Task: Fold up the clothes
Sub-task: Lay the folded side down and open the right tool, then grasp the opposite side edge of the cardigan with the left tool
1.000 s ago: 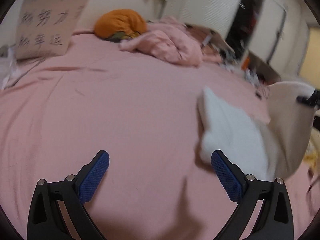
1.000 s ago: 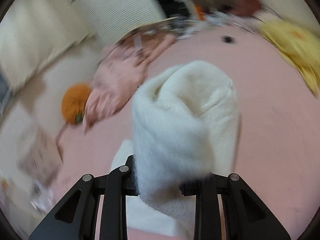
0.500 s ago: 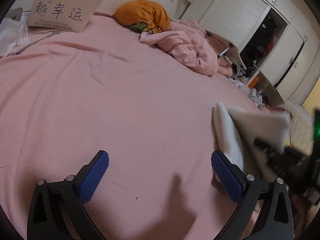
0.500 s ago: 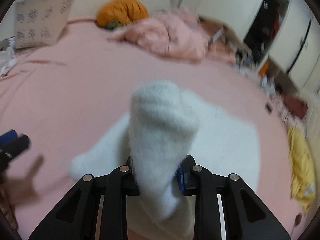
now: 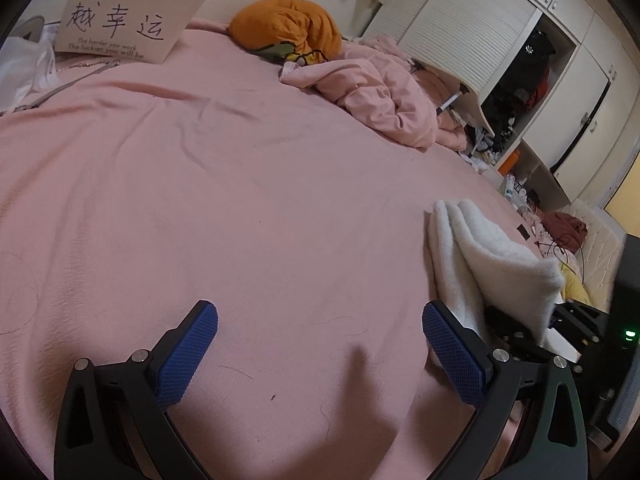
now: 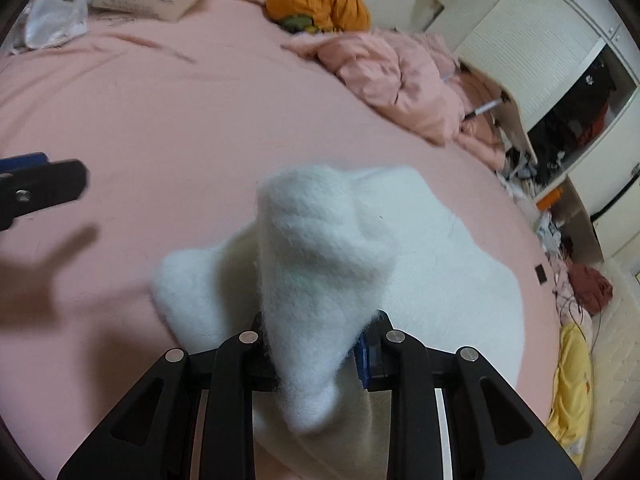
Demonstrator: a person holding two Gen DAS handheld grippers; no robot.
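Observation:
A white fluffy garment (image 6: 420,280) lies on the pink bed sheet (image 5: 240,200). My right gripper (image 6: 316,344) is shut on a bunched fold of it, lifted over the rest of the cloth. In the left wrist view the garment (image 5: 488,256) lies at the right, with the right gripper's black body behind it. My left gripper (image 5: 320,344) is open and empty, low over the bare sheet to the left of the garment. One of its fingers (image 6: 40,188) shows at the left edge of the right wrist view.
A crumpled pink duvet (image 5: 384,96) and an orange cushion (image 5: 288,28) lie at the bed's far side. A cardboard sign (image 5: 132,4) stands at the back left. White wardrobes (image 5: 480,28) and floor clutter are to the right. A yellow cloth (image 6: 572,384) lies at the bed's right edge.
My right gripper swung round with the white fold and brought it down over the rest of the garment. My left gripper tilted up slightly and stayed open.

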